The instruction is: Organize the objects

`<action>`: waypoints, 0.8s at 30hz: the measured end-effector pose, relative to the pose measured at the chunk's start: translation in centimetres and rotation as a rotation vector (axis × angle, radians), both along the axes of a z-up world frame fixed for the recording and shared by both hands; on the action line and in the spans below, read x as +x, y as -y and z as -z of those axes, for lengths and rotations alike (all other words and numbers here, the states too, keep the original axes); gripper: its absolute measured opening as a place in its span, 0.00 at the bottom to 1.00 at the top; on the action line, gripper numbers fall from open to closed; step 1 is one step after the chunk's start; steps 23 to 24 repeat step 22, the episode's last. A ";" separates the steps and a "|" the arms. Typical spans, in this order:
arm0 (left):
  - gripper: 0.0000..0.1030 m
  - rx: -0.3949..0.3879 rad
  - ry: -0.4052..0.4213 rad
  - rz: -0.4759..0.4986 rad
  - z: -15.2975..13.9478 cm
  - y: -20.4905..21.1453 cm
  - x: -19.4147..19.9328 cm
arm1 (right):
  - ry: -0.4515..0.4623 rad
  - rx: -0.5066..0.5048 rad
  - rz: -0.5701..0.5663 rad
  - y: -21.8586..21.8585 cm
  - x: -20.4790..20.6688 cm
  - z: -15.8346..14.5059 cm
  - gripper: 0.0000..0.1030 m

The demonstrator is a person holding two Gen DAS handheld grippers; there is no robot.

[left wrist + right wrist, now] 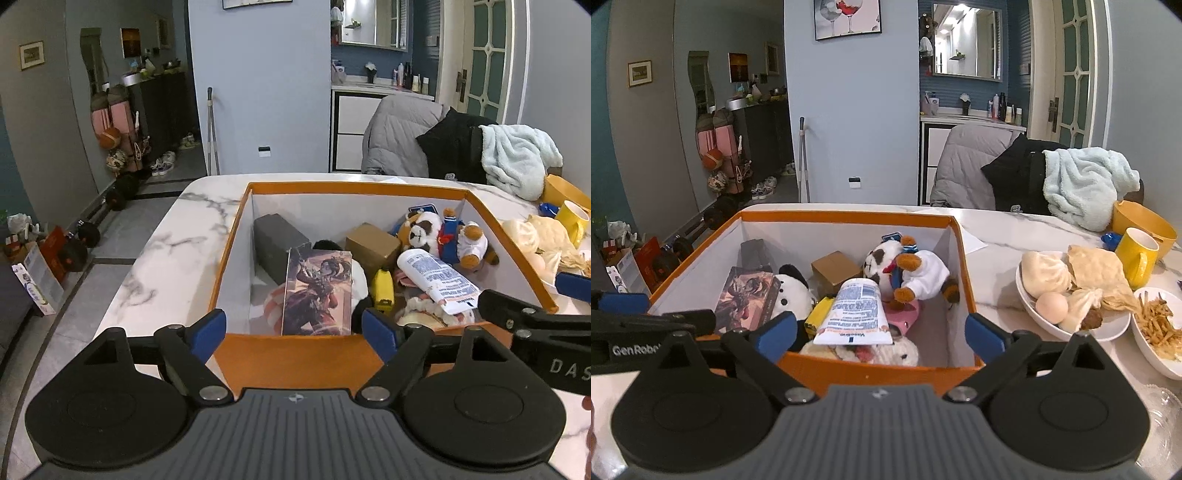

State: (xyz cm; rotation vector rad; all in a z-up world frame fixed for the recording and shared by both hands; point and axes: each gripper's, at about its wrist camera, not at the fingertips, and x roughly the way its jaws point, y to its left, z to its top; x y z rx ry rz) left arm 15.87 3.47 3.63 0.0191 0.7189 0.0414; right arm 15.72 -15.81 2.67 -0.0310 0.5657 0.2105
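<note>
Orange-rimmed and white inside, one cardboard box (399, 190) sits on the marble desk (162, 254); in the left wrist view it holds one dark grey block (275, 240), one illustrated card box (317, 291) leaning against that block, one brown carton (371, 245), one yellow item (383, 290), one white lotion tube (437, 278) and two small plush toys (448, 236) in the box's far right corner. The left gripper (295, 330) hovers at the box's near wall, jaws spread wide with nothing between them.

In the right wrist view the same box (846, 216) shows the tube (855, 314) lying in the middle, one black-and-white plush (792, 291) left of it and one pink item (907, 315) right of it. The right gripper (881, 338) also stands above the near wall, jaws spread and empty. Right of the box stand two white food bowls (1071, 332), one yellow mug (1136, 254) and one yellow bowl (1145, 219).
</note>
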 end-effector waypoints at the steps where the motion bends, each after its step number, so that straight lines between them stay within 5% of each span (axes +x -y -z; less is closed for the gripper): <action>1: 0.93 -0.003 -0.005 0.000 -0.1 0.0 -0.1 | -0.003 0.000 0.000 -0.1 -0.2 0.0 0.95; 24: 0.93 0.006 0.027 -0.004 -0.9 -0.3 -2.1 | -0.016 -0.014 -0.015 -0.8 -2.1 0.1 0.95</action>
